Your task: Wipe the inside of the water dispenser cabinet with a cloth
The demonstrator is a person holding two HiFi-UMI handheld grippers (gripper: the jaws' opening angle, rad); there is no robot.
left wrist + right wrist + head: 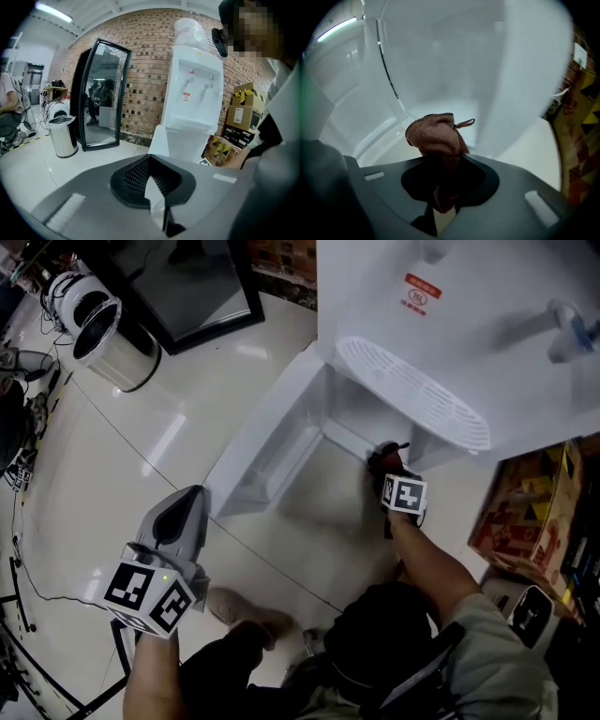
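Glossy floor (169, 427) is seen below a white dispenser (469, 306), with the cabinet (361, 423) door (267, 442) swung open. A brown cloth (434, 135) is clamped in the right tool (387, 460) at the cabinet mouth. Well apart, the left tool (190, 498) is held closed and empty

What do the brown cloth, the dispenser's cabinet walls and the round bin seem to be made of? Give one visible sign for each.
The brown cloth looks like soft fabric, probably microfibre: matt, nappy surface and a stitched hem. The cabinet walls are likely smooth white plastic: moulded ledges and a soft sheen. The round bin appears to be brushed stainless steel: silvery body with streaked reflections.
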